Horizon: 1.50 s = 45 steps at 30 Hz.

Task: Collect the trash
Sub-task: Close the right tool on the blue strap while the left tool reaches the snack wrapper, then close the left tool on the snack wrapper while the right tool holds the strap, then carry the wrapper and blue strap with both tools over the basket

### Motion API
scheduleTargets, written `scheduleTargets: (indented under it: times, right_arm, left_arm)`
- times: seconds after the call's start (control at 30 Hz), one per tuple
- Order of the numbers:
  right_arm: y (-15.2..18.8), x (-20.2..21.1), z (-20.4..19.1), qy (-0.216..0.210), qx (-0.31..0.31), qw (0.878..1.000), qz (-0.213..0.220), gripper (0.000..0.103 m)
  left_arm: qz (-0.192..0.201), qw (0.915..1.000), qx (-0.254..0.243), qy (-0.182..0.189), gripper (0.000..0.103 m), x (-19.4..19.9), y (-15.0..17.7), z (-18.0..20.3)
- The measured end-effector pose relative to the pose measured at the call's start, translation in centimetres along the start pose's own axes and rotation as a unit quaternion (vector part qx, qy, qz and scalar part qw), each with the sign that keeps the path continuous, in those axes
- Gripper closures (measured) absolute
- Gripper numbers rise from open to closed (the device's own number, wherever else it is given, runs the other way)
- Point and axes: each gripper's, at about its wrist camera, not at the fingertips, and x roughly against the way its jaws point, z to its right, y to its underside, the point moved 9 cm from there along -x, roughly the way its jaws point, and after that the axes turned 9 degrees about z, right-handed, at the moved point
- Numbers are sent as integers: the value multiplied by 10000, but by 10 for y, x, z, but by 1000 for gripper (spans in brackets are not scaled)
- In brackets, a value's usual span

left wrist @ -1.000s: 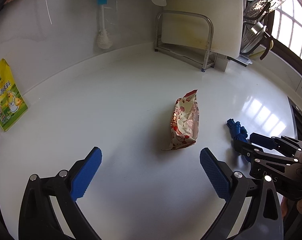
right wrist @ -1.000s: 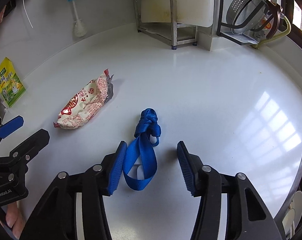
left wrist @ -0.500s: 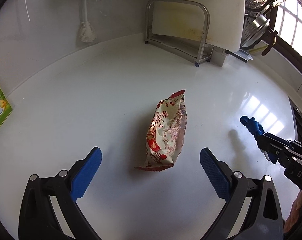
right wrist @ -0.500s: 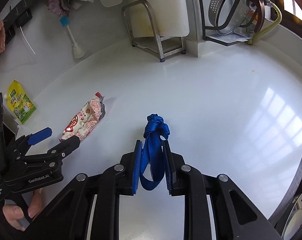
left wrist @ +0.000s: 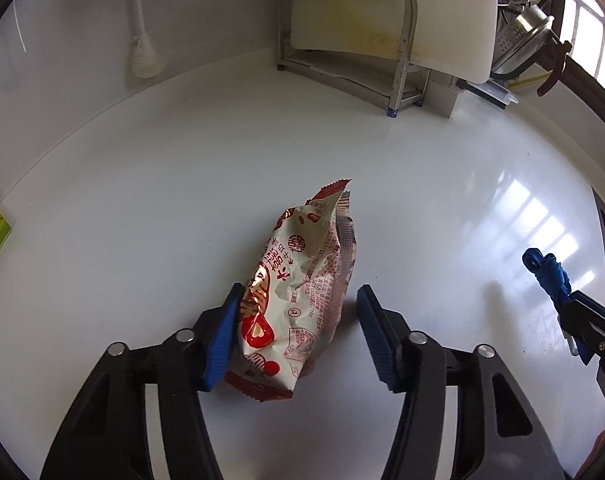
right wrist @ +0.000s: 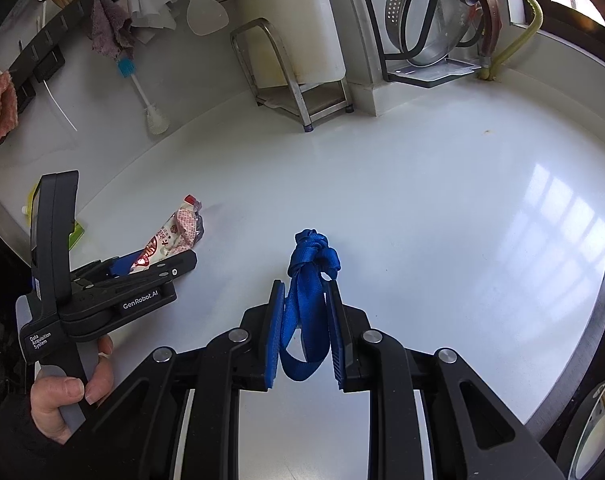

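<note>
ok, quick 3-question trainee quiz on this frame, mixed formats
1. True or false: the right gripper is shut on the knotted blue fabric strap.
2. Which left gripper finger touches the red-and-cream plastic snack wrapper: A the left one, B the right one, C both?
3. Fill in: the wrapper lies on the white ____.

Key: 1 true. 2 A. 3 countertop.

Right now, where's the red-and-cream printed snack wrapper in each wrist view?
Left wrist: red-and-cream printed snack wrapper lies lower centre, between the left gripper pads, one pad touching it.
Right wrist: wrapper sits left of centre, behind the left gripper.
Shared landmark: steel cutting-board rack at the back wall.
</note>
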Motion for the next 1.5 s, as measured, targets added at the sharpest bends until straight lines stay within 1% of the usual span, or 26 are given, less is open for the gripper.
scheduleTargets:
  times: [0.03,0.1,0.13,0.17,0.23,0.27,0.3,0.33,0.43,0.57,0.63,0.8,0.97,1.17,1.27,1.37,1.5]
  right_arm:
    - [2,1,0,-3,9,10000,-4,83]
    - [6,4,-1,73,119,9999,32,83]
    - [8,8,-1,132,192,9997,80,83]
    - [11,11,0,164,245,9995,107,83]
    - [17,19,0,158,304,9994,113,83]
    - [21,24,0,154,314,9993,118,83]
    - [25,28,1,141,308,9993,127,83]
    - [29,34,2,115,283,9994,138,83]
    - [42,50,3,49,221,9996,153,83]
    - [57,73,3,-13,155,9997,193,83]
    - [64,89,3,-25,183,9995,248,83]
    - [87,139,1,-39,210,9989,420,83]
    - [122,184,4,-119,158,9985,508,83]
    - [173,225,5,-50,282,9982,522,83]
    - [201,241,5,-33,323,9984,464,83]
    - [226,252,6,-59,256,9989,376,83]
    - [249,255,10,-43,177,9996,218,83]
  left_arm:
    - [19,10000,0,51,61,2,1,2]
    - [62,9999,78,138,69,8,4,4]
    - [89,9997,132,162,70,13,8,3]
    - [110,9997,184,153,71,18,13,2]
    - [177,9996,184,128,77,31,19,3]
    - [250,9995,166,102,86,39,20,3]
    - [320,9994,138,77,91,48,22,4]
    - [390,9992,117,52,91,58,24,5]
    - [531,9985,68,127,91,80,35,14]
    - [509,9985,93,180,91,99,53,21]
    - [508,9984,127,209,91,112,63,27]
    - [637,9976,221,183,91,160,90,49]
    - [887,9959,154,69,91,212,121,76]
    - [1015,9947,185,-19,91,256,161,92]
    - [935,9955,152,-3,91,269,186,100]
    - [789,9968,102,51,91,273,210,109]
    - [599,9981,90,87,91,273,239,120]
